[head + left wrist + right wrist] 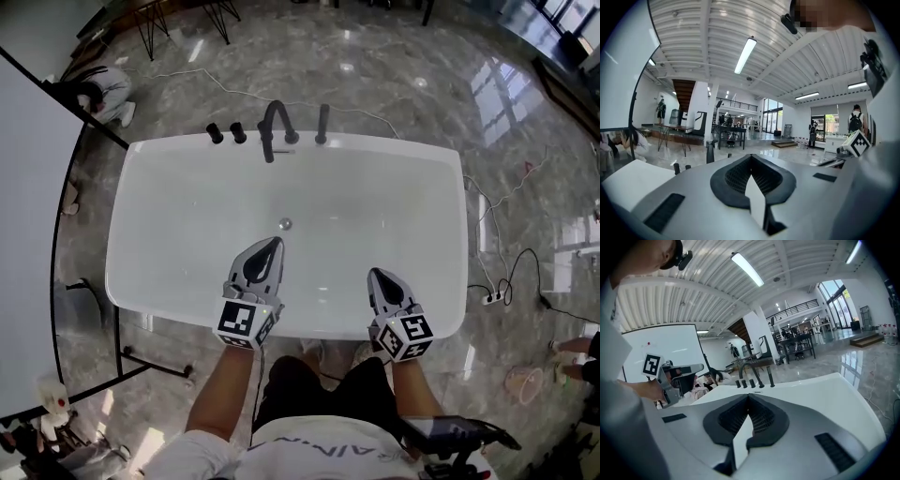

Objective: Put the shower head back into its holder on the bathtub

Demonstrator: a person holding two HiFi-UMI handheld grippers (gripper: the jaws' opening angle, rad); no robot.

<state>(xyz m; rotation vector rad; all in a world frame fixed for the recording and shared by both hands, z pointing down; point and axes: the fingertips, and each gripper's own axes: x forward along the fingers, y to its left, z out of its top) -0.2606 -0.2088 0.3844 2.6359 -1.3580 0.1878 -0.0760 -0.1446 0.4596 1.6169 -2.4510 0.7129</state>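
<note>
- Polished grey marble floor [394,66] surrounds a white bathtub [441,187] with rounded corners. Its glossy shell is bare inside apart from a small round drain [285,224].
- Along the far rim stand two stubby dark knobs [215,134], an arched dark faucet [274,127] and, just right of it, the shower head [322,124]. It is a slim dark wand standing upright, and it looks seated in its holder.
- Your left claw [273,242] and right claw [374,274] hover over the near rim, well apart from the wand. Both are pinched together with nothing between the pads.
- Expect the wand to be rigid, smooth metal, fairly weighty and slick; no hose shows. If it needs reseating, clamp the straight shaft at mid-height rather than the tip, and keep it upright.
</note>
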